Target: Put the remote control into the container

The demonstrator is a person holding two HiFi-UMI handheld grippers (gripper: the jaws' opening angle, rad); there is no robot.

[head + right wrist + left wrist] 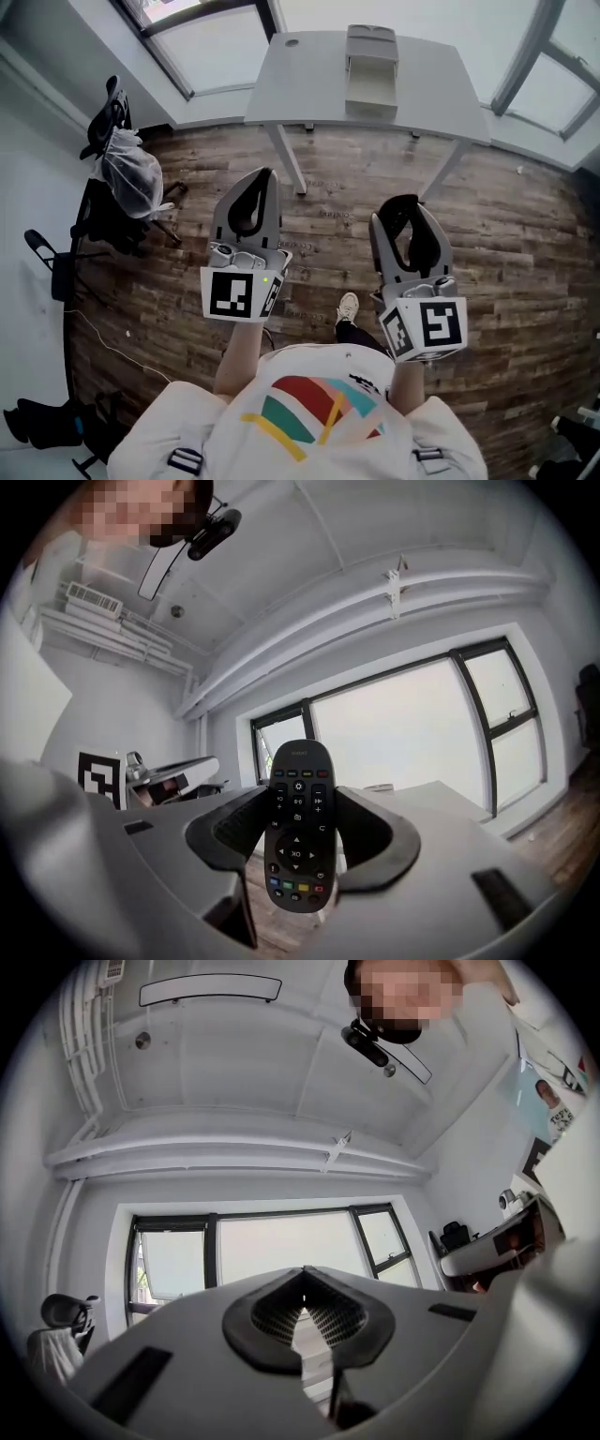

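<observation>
The black remote control (298,827) stands upright between the pads of my right gripper (298,803), button side facing the camera, and the jaws are shut on it. In the head view my right gripper (405,208) is held over the wooden floor, well short of the table. The container (371,70), a pale grey open box, sits on the grey table (300,84) far ahead. My left gripper (262,183) is held up beside the right one. Its pads (302,1283) meet at the tip with nothing between them.
A black chair with a clear plastic bag (131,173) stands at the left, with another dark chair (56,262) nearer. The table's white legs (286,155) reach down to the wooden floor (525,272). The person's shoe (347,307) shows between the grippers.
</observation>
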